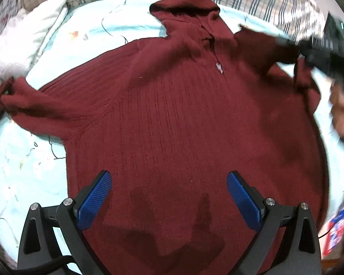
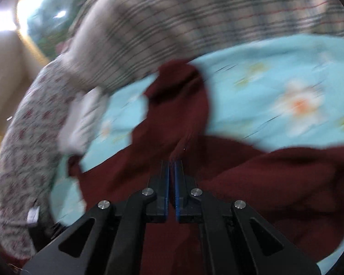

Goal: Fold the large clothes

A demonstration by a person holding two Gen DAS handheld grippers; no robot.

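A dark red hooded sweater (image 1: 183, 114) was spread flat on a light blue floral bedsheet (image 1: 18, 160). The left gripper (image 1: 169, 197) was held above its hem, jaws wide apart. The right gripper (image 2: 172, 167) was clamped on its sleeve (image 2: 178, 105).

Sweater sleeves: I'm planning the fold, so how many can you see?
2. One sleeve lies spread left on the blue sheet; the other sleeve is lifted at right, pinched in the right claw.
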